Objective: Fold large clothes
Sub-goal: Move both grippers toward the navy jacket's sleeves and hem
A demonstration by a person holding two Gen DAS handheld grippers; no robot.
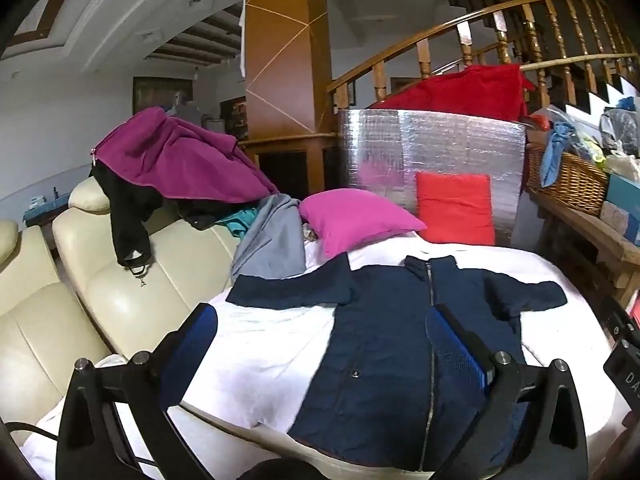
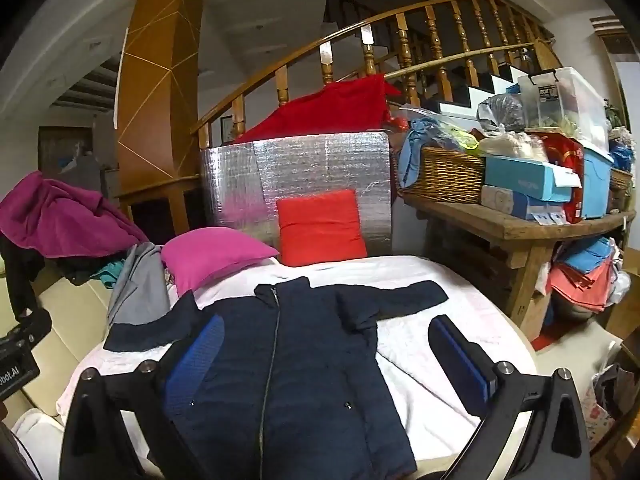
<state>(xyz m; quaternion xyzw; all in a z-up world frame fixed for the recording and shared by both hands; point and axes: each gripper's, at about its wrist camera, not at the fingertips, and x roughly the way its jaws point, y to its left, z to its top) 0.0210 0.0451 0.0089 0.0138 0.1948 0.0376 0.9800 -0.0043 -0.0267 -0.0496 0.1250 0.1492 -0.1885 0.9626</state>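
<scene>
Navy jacket point(image 1: 384, 344) spread flat, hem cut off, left gripper point(image 1: 332, 344) and right gripper point(image 2: 326, 360) wide, empty

A pink cushion point(image 2: 208, 256) and a red cushion point(image 2: 320, 226) are lying near a silver foil panel point(image 2: 296, 168); a wicker basket point(image 2: 444, 176) is holding what appears to be clothing.

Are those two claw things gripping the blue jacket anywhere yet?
No. The left gripper and right gripper both stand wide open above the navy jacket, which lies flat on the white sheet, untouched.
</scene>
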